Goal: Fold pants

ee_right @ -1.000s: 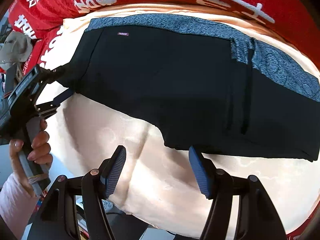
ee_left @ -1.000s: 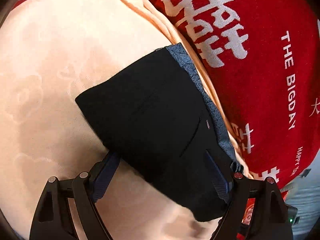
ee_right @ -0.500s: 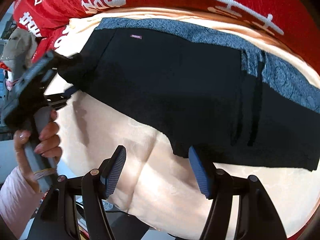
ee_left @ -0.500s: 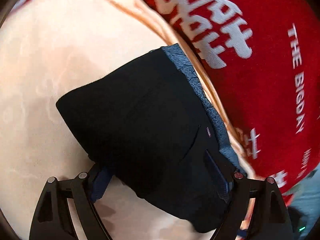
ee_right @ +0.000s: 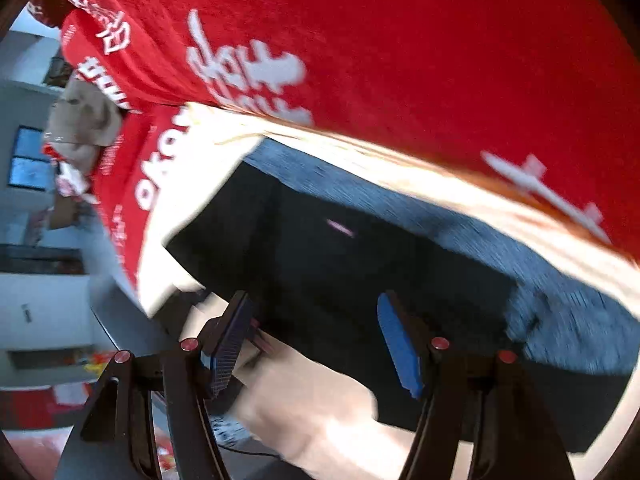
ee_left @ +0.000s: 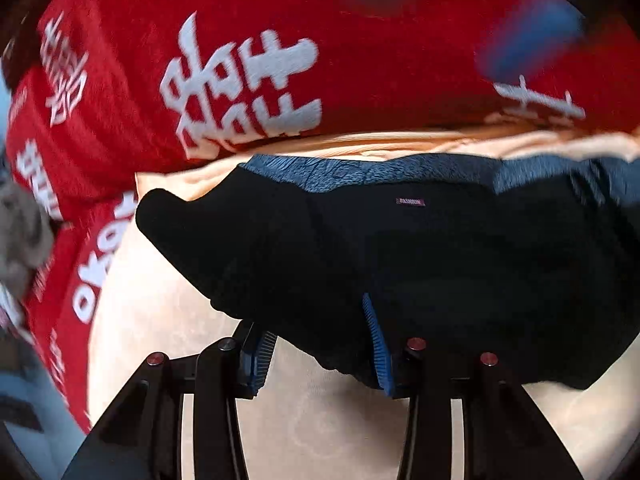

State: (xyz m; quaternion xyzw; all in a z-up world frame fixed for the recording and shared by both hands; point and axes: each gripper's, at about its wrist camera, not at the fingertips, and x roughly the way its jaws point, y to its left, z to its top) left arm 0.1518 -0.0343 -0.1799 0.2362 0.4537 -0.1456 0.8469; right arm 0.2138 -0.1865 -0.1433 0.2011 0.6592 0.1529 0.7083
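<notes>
The black pants (ee_left: 420,264) with a blue-grey waistband (ee_left: 328,170) lie folded on a cream cloth (ee_left: 168,344). In the left wrist view my left gripper (ee_left: 318,350) stands open astride the near edge of the pants, whose hem lies over the gap and the right blue pad (ee_left: 376,344). In the blurred right wrist view the pants (ee_right: 360,264) lie across the middle, and my right gripper (ee_right: 320,344) is open with its fingertips at the near edge of the fabric. A hand shows under the right gripper.
A red blanket with white lettering (ee_left: 248,92) lies behind the pants and wraps round the left side. A beige lump (ee_right: 84,124) sits at the far left of the right wrist view, with the room's floor and furniture beyond the bed's edge.
The left gripper has swung round so the waistband now runs across the top of its view, and its jaws stand narrower. The right gripper has moved in towards the pants' left end; its view is blurred.
</notes>
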